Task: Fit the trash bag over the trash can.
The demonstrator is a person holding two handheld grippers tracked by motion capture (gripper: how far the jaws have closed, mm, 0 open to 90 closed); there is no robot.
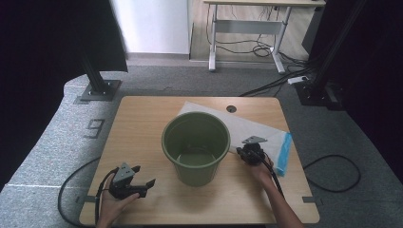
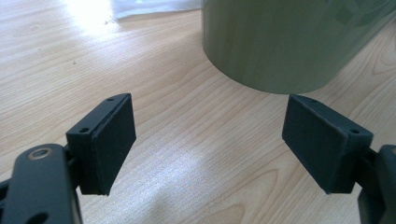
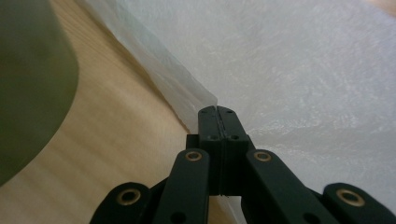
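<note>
A green plastic bucket (image 1: 196, 147) stands upright and empty in the middle of the wooden table (image 1: 142, 123). A white plastic bag (image 1: 247, 128) with a blue end lies flat behind it and to its right. My right gripper (image 1: 245, 149) rests low on the table just right of the bucket. In the right gripper view its jaws (image 3: 217, 112) are pressed together at the bag's (image 3: 303, 60) folded near edge, which rises to the tips. My left gripper (image 1: 143, 175) sits open near the front left, and its pads (image 2: 112, 140) face the bucket's wall (image 2: 289, 42) with bare wood between them.
The bag's blue end (image 1: 284, 154) reaches toward the table's right edge. A round cable hole (image 1: 231, 109) sits at the back of the tabletop. Cables trail off the front from both grippers. Dark frame posts stand on the floor at the back left and right.
</note>
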